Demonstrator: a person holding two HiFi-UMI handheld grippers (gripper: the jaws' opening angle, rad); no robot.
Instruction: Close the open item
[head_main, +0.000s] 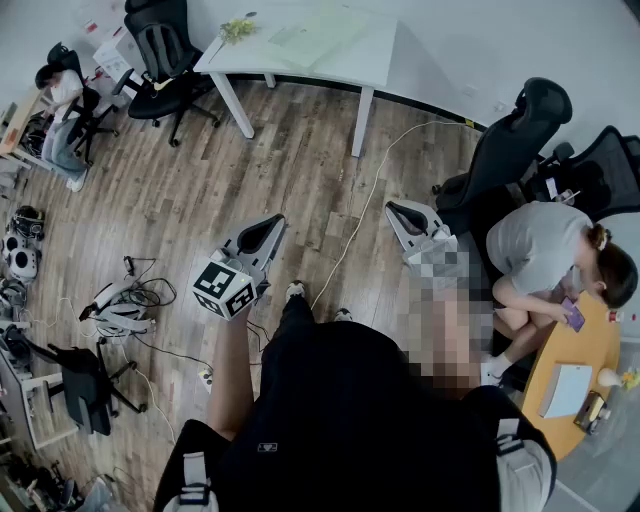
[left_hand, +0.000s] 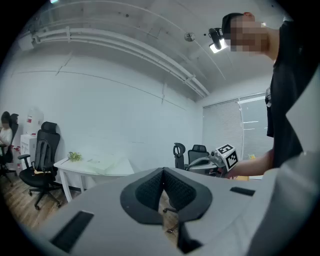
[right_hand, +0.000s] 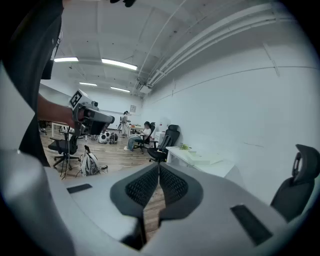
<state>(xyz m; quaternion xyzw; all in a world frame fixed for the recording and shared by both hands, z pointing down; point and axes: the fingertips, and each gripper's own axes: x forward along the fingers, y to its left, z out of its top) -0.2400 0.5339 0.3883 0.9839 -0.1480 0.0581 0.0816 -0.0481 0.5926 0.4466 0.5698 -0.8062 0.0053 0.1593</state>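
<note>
Left gripper (head_main: 274, 222), right gripper (head_main: 395, 208) both pressed together, nothing between jaws, held in air. Likely target is pale flat item (head_main: 318, 32) on white table (head_main: 375, 62), well ahead of both tips. Open or not, can't tell. Close in first; push lid with shut tips.

Rear of right gripper (head_main: 396, 211) hidden

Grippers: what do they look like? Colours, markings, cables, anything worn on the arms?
Both look alike. The left gripper and right gripper have light grey, tapering shells, and each claw is lined with black meshed pads. A white cube with black square markers sits at the left one's base. No cables show on them. The person wears a black top.
</note>
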